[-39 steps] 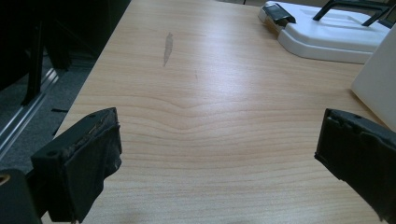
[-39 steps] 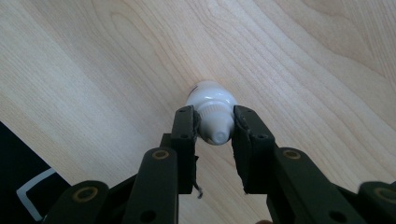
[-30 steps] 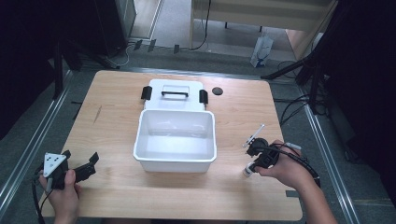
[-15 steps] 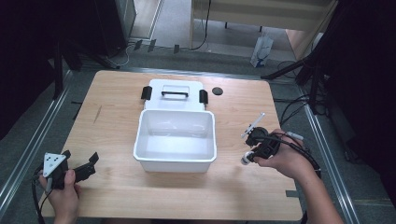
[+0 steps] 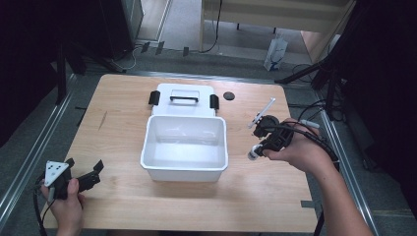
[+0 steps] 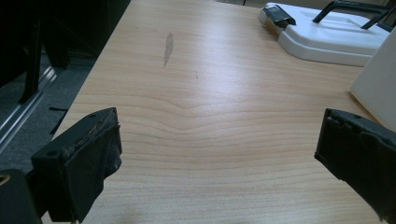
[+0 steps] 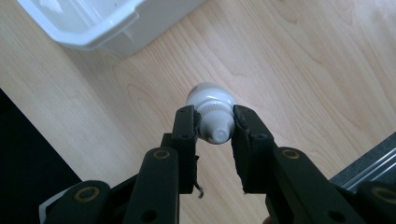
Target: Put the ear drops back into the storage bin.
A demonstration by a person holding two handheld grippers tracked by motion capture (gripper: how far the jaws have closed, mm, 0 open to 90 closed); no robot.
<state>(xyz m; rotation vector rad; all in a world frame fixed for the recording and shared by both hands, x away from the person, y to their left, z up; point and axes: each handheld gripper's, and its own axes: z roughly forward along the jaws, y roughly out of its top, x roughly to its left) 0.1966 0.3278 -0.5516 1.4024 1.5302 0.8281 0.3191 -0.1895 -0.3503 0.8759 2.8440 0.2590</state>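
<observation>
Pale wood desk, grain running left to right, carries everything. Nearest, at the near-left corner, the left gripper rests low with jaws spread wide and nothing between them; bare desk lies ahead of it in the left gripper view. On the right, nearly level with the bin's near wall, the right gripper is clamped on a small white bottle, gripping at the ridged cap and neck, body hanging below, clear of the desk. Judged step: carry the bottle left and release it into the open white bin at desk centre. To do this well: keep the squeeze firm, since the hold is on a narrow neck and the bottle could pivot; lift above the bin's right rim before crossing; lower inside before opening. Open room: a bare strip of desk between bottle and bin, nothing obstructing. Desk's right edge is close behind the hand. Farther back, the white lid with black latches lies touching the bin's far wall; a small black disc sits just right of it.
</observation>
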